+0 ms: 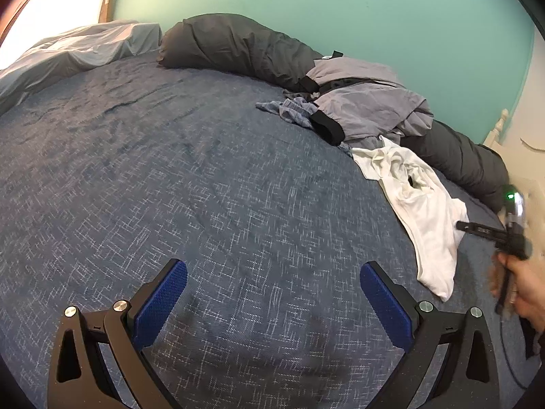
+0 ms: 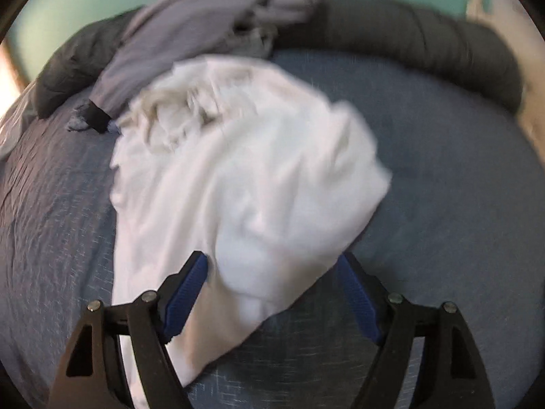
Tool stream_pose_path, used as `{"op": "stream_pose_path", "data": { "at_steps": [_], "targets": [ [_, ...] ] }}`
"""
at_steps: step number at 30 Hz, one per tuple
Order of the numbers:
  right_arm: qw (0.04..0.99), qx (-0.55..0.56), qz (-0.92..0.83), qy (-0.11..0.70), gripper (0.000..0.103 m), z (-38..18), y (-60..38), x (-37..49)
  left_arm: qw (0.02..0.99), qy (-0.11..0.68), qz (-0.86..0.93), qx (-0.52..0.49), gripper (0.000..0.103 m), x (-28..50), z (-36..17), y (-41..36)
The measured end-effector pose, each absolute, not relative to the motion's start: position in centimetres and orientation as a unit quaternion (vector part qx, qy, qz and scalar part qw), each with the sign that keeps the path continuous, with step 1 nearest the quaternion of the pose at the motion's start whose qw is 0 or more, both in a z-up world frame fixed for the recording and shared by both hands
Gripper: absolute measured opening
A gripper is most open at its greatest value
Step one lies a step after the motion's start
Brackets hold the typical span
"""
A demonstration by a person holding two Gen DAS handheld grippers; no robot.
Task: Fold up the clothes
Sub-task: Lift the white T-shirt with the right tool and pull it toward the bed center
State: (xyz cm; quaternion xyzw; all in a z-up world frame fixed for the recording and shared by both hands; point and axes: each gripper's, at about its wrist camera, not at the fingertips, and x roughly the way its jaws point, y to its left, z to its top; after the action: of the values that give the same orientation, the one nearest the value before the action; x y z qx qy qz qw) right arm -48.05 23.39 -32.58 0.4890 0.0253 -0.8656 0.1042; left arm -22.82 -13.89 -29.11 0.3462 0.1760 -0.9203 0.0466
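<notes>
A crumpled white garment [image 1: 419, 204] [image 2: 245, 173] lies on the blue bedspread [image 1: 170, 170] at the right. A lilac-grey jacket with black cuffs [image 1: 364, 102] [image 2: 190, 30] is heaped behind it, beside a small blue checked cloth [image 1: 289, 109]. My left gripper [image 1: 272, 289] hangs open over bare bedspread, well left of the clothes. My right gripper [image 2: 272, 272] is open, its blue pads [image 2: 189, 289] either side of the white garment's near edge; the view is blurred. In the left wrist view the right gripper [image 1: 477, 228] shows at the far right, held by a hand [image 1: 524, 289].
A long dark grey bolster [image 1: 238, 44] [image 2: 425, 34] runs along the teal wall [image 1: 340, 6]. Pale pillows [image 1: 68, 51] lie at the far left under a bright window. A white bedpost [image 1: 500, 126] stands at the right. Wide bedspread lies open left of the clothes.
</notes>
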Motion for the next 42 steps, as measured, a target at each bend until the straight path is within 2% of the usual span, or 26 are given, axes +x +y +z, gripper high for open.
{"op": "stream_pose_path", "data": {
  "at_steps": [1,3,4,5,9,17,23,31,36,42],
  "targets": [
    [0.115,0.490,-0.864,0.024,0.055,-32.9,22.9,-47.8,0.045,0.176,-0.920,0.349,0.103,-22.9,-29.3,-13.8],
    [0.132,0.491,-0.860,0.035,0.034,-33.5,22.2,-47.2,0.045,0.175,-0.919,0.351,0.103,-22.9,-29.4,-13.8],
    [0.142,0.485,-0.862,0.039,0.016,-33.4,21.9,-46.7,0.045,0.175,-0.918,0.352,0.103,-22.9,-29.4,-13.7],
    [0.152,0.482,-0.862,0.037,0.013,-33.1,21.9,-46.4,0.045,0.175,-0.918,0.353,0.103,-22.9,-29.5,-13.7],
    [0.189,0.454,-0.871,0.012,0.010,-30.3,22.4,-44.4,0.045,0.170,-0.919,0.352,0.103,-22.9,-29.3,-13.4],
    [0.289,0.402,-0.869,-0.024,0.009,-19.6,23.1,-36.3,0.027,0.168,-0.923,0.346,0.103,-21.3,-26.6,-12.0],
    [0.341,0.369,-0.864,-0.045,0.008,-12.1,21.9,-30.8,0.011,0.178,-0.924,0.339,0.103,-17.2,-21.3,-11.6],
    [0.377,0.331,-0.862,-0.066,0.007,-3.4,22.0,-23.0,0.016,0.153,-0.942,0.298,0.103,-10.8,-12.1,-13.0],
    [0.356,0.336,-0.869,-0.075,0.007,-2.9,23.9,-20.7,0.016,0.147,-0.948,0.280,0.103,-7.1,-8.4,-13.8],
    [0.330,0.342,-0.876,-0.085,0.007,-2.5,26.2,-18.0,0.009,0.138,-0.949,0.283,0.103,-4.2,-6.7,-13.5]
  ]
}}
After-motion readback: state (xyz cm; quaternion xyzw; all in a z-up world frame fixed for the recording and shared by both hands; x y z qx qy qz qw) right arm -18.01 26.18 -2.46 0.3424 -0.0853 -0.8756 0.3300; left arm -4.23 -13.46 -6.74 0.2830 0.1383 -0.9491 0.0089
